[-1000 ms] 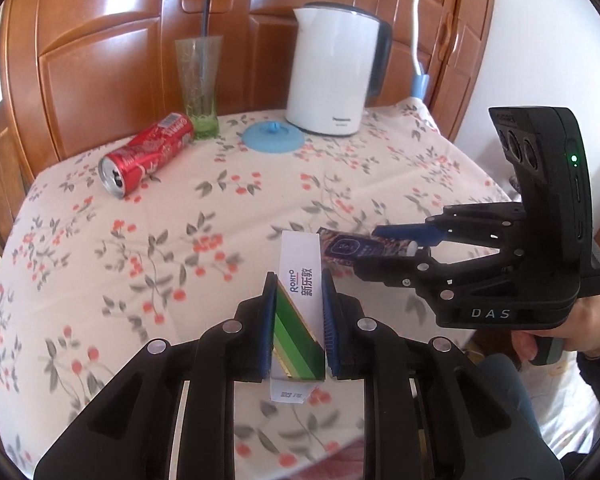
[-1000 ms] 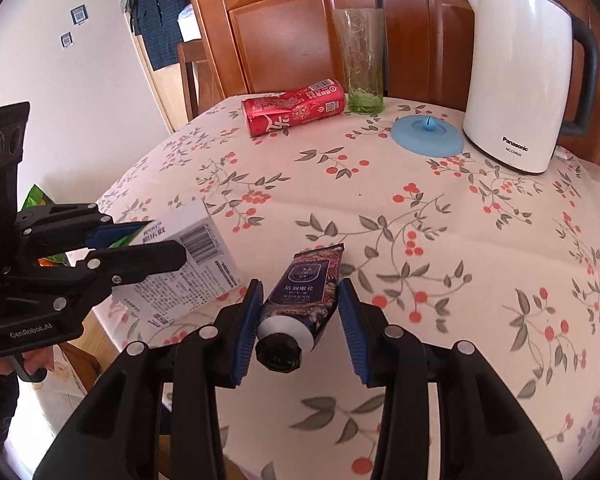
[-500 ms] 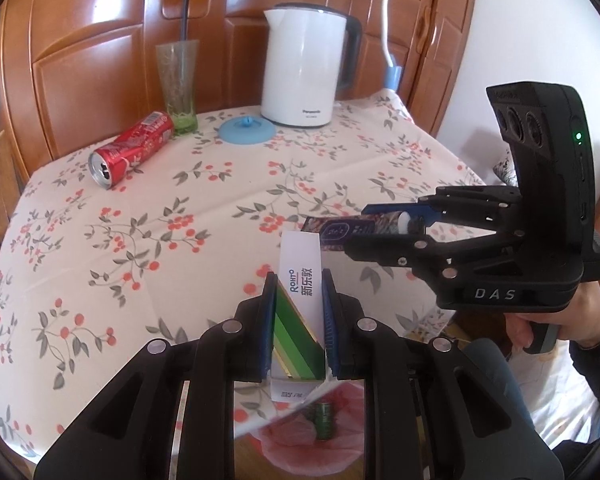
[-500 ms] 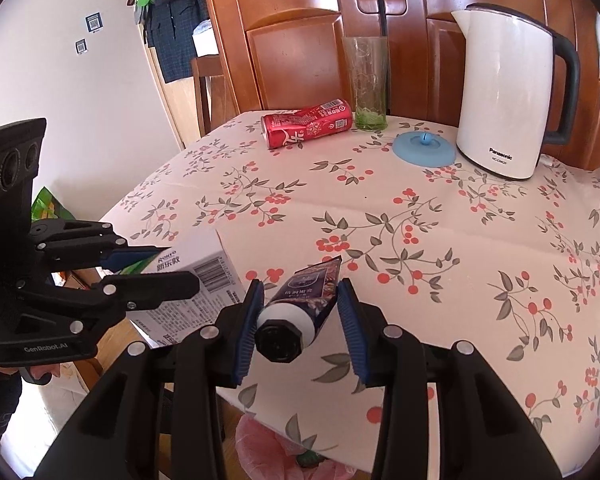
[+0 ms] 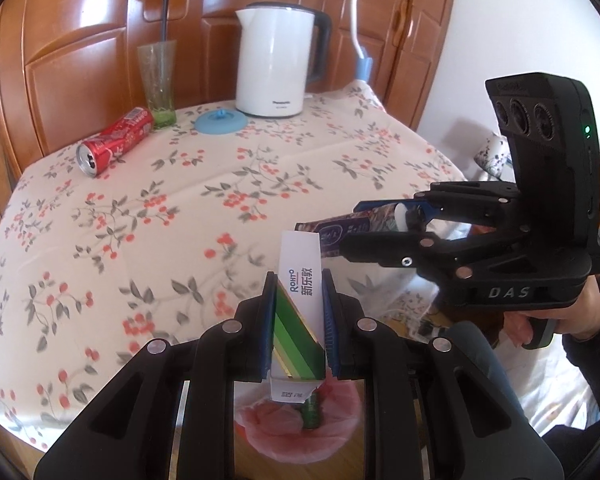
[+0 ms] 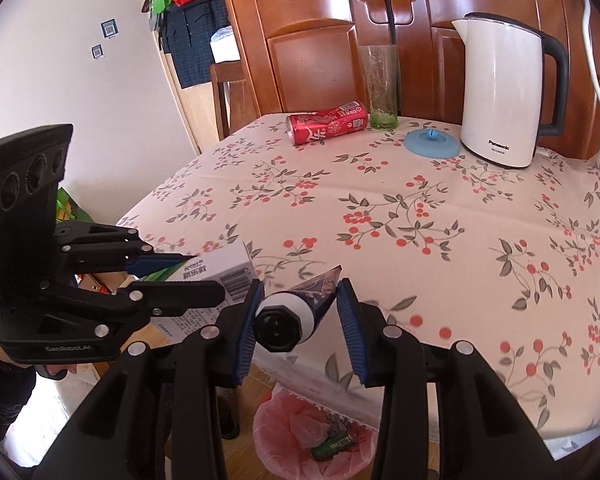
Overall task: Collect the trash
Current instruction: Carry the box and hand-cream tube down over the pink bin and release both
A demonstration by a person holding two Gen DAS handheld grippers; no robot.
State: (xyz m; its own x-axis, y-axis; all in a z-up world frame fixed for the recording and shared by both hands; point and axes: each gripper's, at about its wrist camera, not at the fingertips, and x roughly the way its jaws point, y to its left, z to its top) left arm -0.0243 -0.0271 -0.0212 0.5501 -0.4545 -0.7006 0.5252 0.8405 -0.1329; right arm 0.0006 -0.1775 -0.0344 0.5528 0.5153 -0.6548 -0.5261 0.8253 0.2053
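Trash: box (image 5: 300,300) pinched in left claw (image 5: 298,320), tube (image 6: 300,304) pinched in right claw (image 6: 300,320), both above the surface's edge. Bin (image 6: 300,432) below; releasing early risks missing it.

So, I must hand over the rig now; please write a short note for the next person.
Left gripper: shut on the Rohto carton.
Right gripper: shut on the dark tube.
Both are at the table's near edge, above the pink-lined bin, which already holds a green bottle.
Left: drop both in, then fetch the red can lying by the glass.
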